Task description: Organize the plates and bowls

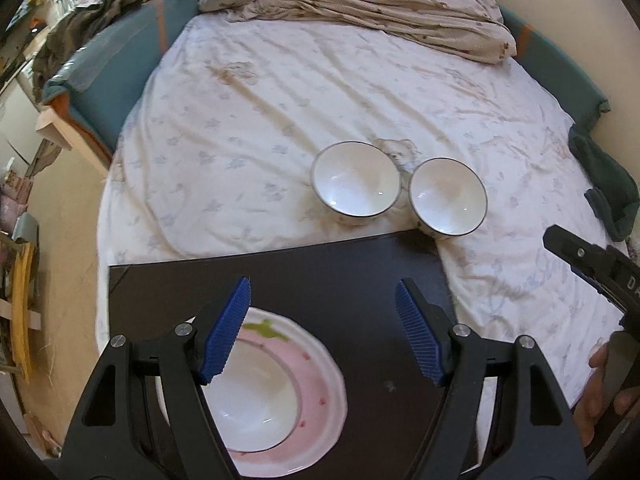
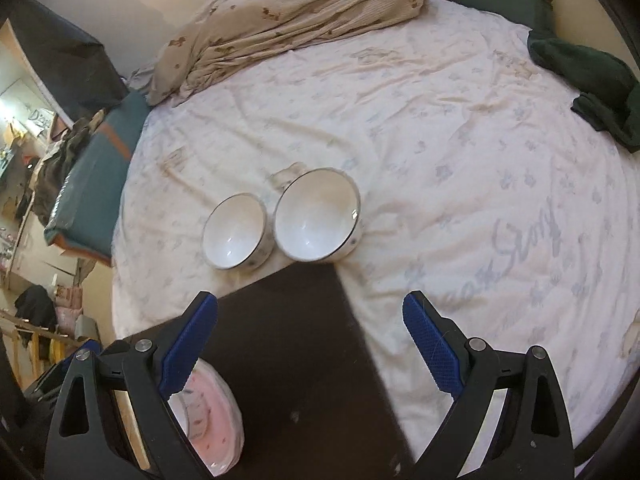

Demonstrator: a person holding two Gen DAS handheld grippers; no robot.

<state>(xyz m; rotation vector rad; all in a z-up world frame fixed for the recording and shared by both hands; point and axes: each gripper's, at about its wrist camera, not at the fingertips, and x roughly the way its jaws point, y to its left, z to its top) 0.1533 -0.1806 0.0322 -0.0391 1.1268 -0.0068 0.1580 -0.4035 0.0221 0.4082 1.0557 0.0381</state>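
Both my grippers hang spread wide and empty over a bed: the left gripper point(image 1: 322, 328) above a pink plate point(image 1: 316, 396) with a white bowl point(image 1: 256, 404) nested in it, the right gripper point(image 2: 310, 344) over the dark board point(image 2: 296, 352) that carries them. Two more bowls, one point(image 1: 355, 184) just beside the other point(image 1: 448, 197), sit on the sheet point(image 1: 240, 152) at the board's far edge, rims nearly touching. My worry from here: the soft bedding could tip a bowl as I pinch its rim, and its neighbour is close enough to be knocked. Pale script on the sheet point(image 2: 524, 236) seems to end in "Story"; the rest is unreadable.
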